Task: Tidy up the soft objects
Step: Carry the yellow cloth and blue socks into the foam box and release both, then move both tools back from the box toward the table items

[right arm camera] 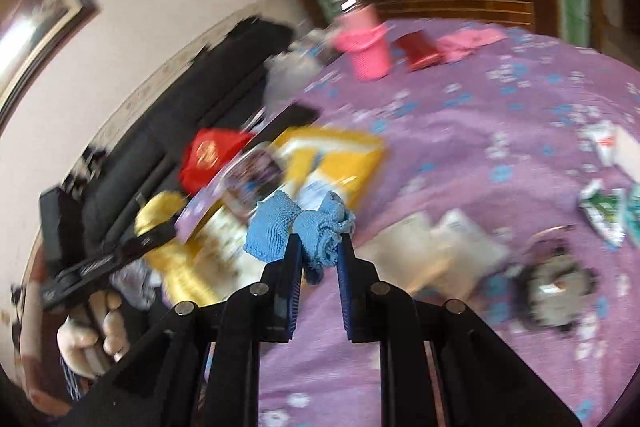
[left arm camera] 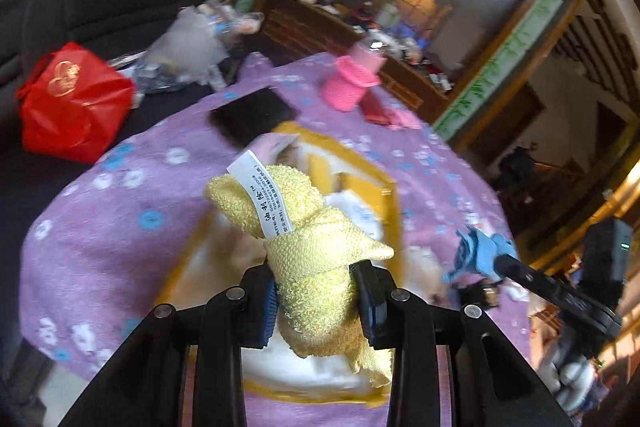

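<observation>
My left gripper (left arm camera: 316,273) is shut on a yellow knotted cloth (left arm camera: 304,227) with a white label, held above a yellow box (left arm camera: 384,187) on the purple flowered tablecloth (left arm camera: 120,211). My right gripper (right arm camera: 318,243) is shut on a blue knotted cloth (right arm camera: 296,227), held above the tablecloth (right arm camera: 480,131) just right of the yellow box (right arm camera: 348,151). The right gripper with the blue cloth (left arm camera: 480,251) shows in the left wrist view at the right. The left gripper with the yellow cloth (right arm camera: 168,227) shows in the right wrist view at the left.
A pink knitted cup (left arm camera: 352,79) and a red packet (right arm camera: 416,49) stand at the table's far side. A black flat object (left arm camera: 252,115) lies beside the box. A red bag (left arm camera: 72,103) sits on a dark sofa. White packets (right arm camera: 440,247) and wrappers (right arm camera: 604,211) lie at the right.
</observation>
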`<action>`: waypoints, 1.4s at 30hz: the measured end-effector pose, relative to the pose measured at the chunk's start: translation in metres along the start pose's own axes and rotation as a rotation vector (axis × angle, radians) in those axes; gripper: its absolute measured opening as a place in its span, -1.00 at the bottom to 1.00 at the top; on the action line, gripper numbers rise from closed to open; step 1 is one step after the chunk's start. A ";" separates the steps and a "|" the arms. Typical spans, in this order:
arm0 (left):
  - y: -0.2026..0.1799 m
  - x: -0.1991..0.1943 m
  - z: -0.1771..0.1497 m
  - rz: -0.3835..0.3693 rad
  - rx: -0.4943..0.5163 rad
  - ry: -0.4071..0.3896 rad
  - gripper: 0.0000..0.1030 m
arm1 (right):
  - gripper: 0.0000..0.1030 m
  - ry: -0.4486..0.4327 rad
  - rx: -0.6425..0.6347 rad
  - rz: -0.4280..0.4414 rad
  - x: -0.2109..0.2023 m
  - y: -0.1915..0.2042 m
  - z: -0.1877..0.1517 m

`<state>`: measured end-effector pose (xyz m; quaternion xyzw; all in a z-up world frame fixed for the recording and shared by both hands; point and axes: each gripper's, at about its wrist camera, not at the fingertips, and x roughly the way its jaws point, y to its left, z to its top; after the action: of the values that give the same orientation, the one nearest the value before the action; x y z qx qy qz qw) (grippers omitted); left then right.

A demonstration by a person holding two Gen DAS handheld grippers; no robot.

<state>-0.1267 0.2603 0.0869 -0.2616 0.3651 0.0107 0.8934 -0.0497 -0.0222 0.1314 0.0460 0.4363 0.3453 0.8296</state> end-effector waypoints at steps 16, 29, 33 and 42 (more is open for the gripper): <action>0.029 0.004 -0.009 0.205 0.130 -0.051 0.22 | -0.64 0.233 -0.216 -0.054 0.096 0.083 -0.041; 0.020 -0.030 -0.002 0.122 0.096 -0.166 0.44 | -0.05 0.151 -0.303 -0.075 0.064 0.096 -0.050; 0.006 -0.025 -0.006 0.118 0.132 -0.146 0.44 | -0.03 0.121 -0.255 -0.084 0.046 0.077 -0.055; -0.039 0.013 -0.040 0.028 0.259 0.056 0.44 | 0.02 0.044 -0.137 -0.117 0.012 0.033 -0.063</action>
<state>-0.1346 0.2053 0.0722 -0.1392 0.3917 -0.0313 0.9090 -0.1101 -0.0040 0.0966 -0.0440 0.4320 0.3262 0.8397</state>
